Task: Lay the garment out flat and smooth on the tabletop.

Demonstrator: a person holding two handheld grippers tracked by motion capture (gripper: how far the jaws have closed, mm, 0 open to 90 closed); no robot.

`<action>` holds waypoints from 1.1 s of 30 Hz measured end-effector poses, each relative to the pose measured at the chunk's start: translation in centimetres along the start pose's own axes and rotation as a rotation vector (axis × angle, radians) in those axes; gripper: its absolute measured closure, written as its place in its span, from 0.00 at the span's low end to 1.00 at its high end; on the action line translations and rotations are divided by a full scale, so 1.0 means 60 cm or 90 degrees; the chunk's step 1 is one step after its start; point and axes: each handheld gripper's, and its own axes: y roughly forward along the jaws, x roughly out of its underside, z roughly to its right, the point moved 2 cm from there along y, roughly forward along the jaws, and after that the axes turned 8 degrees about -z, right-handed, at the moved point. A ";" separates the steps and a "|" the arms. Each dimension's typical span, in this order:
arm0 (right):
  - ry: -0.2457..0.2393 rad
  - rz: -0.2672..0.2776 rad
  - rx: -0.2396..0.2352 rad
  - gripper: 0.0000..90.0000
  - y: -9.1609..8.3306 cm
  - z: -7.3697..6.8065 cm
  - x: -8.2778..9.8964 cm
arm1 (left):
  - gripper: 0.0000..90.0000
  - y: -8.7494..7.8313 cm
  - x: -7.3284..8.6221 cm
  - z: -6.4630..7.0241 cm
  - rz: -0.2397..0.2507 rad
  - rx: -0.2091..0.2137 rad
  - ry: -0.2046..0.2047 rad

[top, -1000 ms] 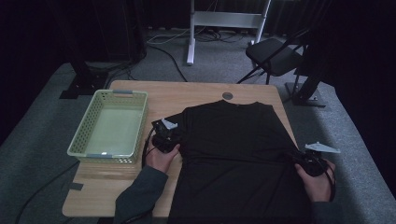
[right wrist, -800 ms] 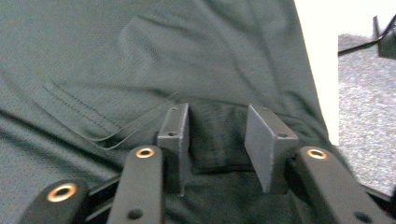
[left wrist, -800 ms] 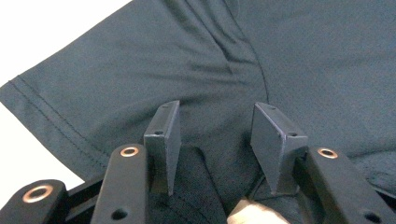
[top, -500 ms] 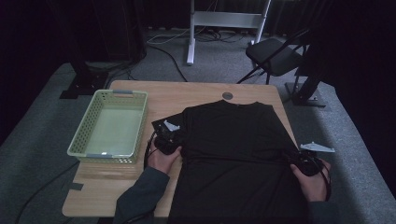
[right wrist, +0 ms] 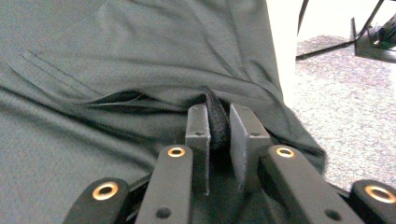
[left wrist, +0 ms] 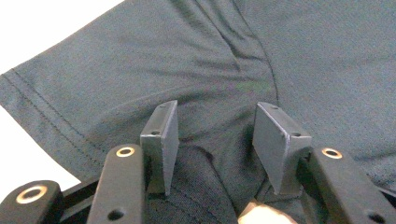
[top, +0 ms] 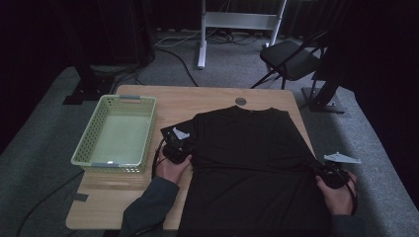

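2 tongs work a black t-shirt on the surface. right tongs have just closed, clamped on a fabric fold; left tongs stand apart over the sleeve, so folding can begin.

Left of the black shirt: green basket blocking, just beside the left gripper. Bare tabletop beyond the shirt's collar, free to cross. Right of the shirt: table edge, open floor, folding chair well apart.
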 end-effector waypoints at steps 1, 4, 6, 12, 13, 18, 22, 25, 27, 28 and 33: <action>0.000 0.002 0.001 0.88 -0.004 0.004 0.002 | 0.57 0.000 0.000 0.000 0.000 0.000 0.000; 0.007 0.005 0.003 0.89 -0.013 0.016 0.006 | 0.57 0.000 0.000 0.000 0.001 0.000 0.000; 0.014 0.004 0.003 0.91 -0.018 0.023 0.010 | 0.57 0.000 0.000 0.000 0.002 0.000 0.000; 0.024 0.010 0.008 0.92 -0.026 0.036 0.018 | 0.57 0.001 0.001 0.000 0.004 0.001 0.000; 0.026 0.011 0.009 0.92 -0.028 0.037 0.018 | 0.57 0.001 0.001 0.000 0.004 0.001 0.000; 0.029 0.027 0.019 0.92 -0.042 0.045 0.019 | 0.57 0.001 0.001 0.000 0.005 0.001 0.001; 0.035 0.045 0.030 0.92 -0.057 0.051 0.020 | 0.57 0.001 0.001 0.000 0.005 0.001 0.001; 0.037 0.054 0.044 0.92 -0.065 0.056 0.021 | 0.57 0.001 0.001 0.000 0.005 0.001 0.001; 0.035 0.051 0.049 0.91 -0.067 0.058 0.024 | 0.57 0.001 0.001 0.000 0.005 0.001 0.001; 0.036 0.046 0.049 0.90 -0.066 0.058 0.025 | 0.57 0.001 0.001 0.000 0.005 0.001 0.001; 0.039 0.080 0.073 0.74 -0.077 0.048 0.021 | 0.57 0.001 0.001 0.000 0.007 0.000 0.002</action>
